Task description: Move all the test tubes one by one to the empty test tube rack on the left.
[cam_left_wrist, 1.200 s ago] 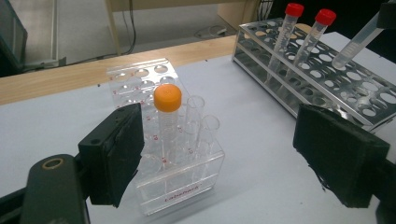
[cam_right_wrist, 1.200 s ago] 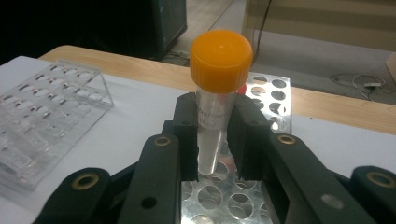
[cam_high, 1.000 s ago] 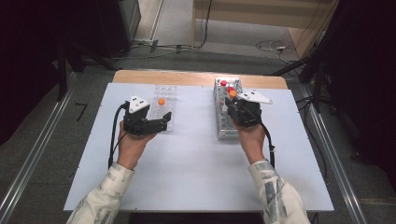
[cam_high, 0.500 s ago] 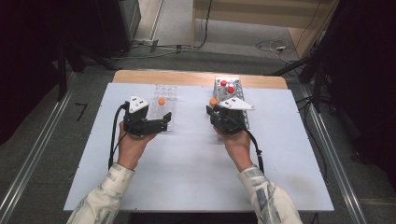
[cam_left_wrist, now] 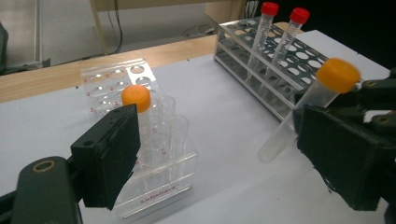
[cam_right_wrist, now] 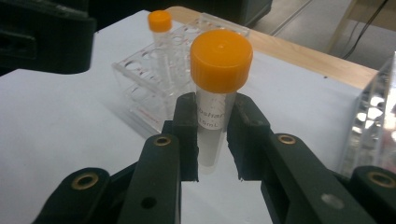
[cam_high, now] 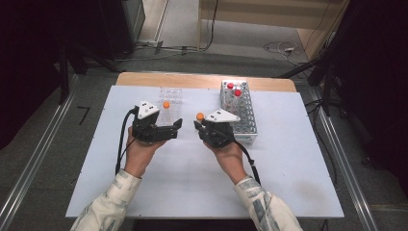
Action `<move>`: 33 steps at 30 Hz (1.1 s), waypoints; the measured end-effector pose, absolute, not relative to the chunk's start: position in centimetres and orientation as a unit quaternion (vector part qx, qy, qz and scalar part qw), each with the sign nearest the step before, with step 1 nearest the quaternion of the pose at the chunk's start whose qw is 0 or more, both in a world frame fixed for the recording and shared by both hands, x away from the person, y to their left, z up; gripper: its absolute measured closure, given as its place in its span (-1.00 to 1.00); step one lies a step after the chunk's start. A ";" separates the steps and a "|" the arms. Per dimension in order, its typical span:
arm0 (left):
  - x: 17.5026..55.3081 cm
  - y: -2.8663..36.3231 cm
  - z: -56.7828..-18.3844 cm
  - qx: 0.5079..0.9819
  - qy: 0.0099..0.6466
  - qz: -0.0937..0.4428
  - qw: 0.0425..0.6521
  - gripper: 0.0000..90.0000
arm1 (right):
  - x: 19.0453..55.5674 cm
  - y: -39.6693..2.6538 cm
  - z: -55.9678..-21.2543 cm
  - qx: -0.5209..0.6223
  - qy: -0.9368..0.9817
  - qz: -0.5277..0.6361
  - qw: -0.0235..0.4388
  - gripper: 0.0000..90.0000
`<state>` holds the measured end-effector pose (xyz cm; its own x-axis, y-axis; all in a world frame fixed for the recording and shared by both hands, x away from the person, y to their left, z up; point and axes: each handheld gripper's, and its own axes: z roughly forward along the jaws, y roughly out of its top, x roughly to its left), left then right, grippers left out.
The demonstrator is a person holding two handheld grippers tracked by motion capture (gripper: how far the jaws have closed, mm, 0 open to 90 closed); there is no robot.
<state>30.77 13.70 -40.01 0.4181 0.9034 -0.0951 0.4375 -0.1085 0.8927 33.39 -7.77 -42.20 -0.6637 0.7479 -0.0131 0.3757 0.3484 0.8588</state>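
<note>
My right gripper point(cam_right_wrist: 211, 109) is shut on an orange-capped plastic tube point(cam_right_wrist: 221, 60), held upright between its pads. From above, that gripper point(cam_high: 199, 127) hovers over the white table between the two racks, the tube's cap point(cam_high: 200, 116) at its tip. A clear plastic rack point(cam_left_wrist: 140, 140) holds another orange-capped tube point(cam_left_wrist: 136, 98). My left gripper point(cam_left_wrist: 224, 163) stands open with nothing between its jaws, just in front of the clear rack point(cam_high: 169, 103). In the left gripper view the held tube point(cam_left_wrist: 303, 112) leans close to the right jaw.
A white perforated rack point(cam_high: 238, 110) at the right rear holds two red-capped tubes point(cam_high: 230, 85). The table's wooden far edge point(cam_high: 202, 79) runs behind both racks. Dark stands and cables lie on the floor around the table.
My right hand has carried the orange-capped tube leftward, away from the white rack and toward the clear rack. The left hand has stayed where it was.
</note>
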 end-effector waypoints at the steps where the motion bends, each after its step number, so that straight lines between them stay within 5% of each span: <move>1: 30.7 13.6 -40.0 0.702 0.476 0.250 0.467 -0.68 | 33.3 -7.5 -42.3 0.352 0.796 0.447 0.205 0.59; 16: 30.3 12.7 -39.9 0.715 0.456 0.238 0.473 -0.58 | 32.8 -4.7 -43.3 0.331 0.813 0.442 0.187 0.59; 28: 30.1 12.4 -40.3 0.733 0.429 0.224 0.477 0.23 | 32.2 -3.6 -43.4 0.317 0.819 0.443 0.180 0.59; 33: 30.1 12.4 -40.4 0.738 0.427 0.215 0.477 0.42 | 32.1 -3.4 -43.3 0.316 0.819 0.445 0.179 0.59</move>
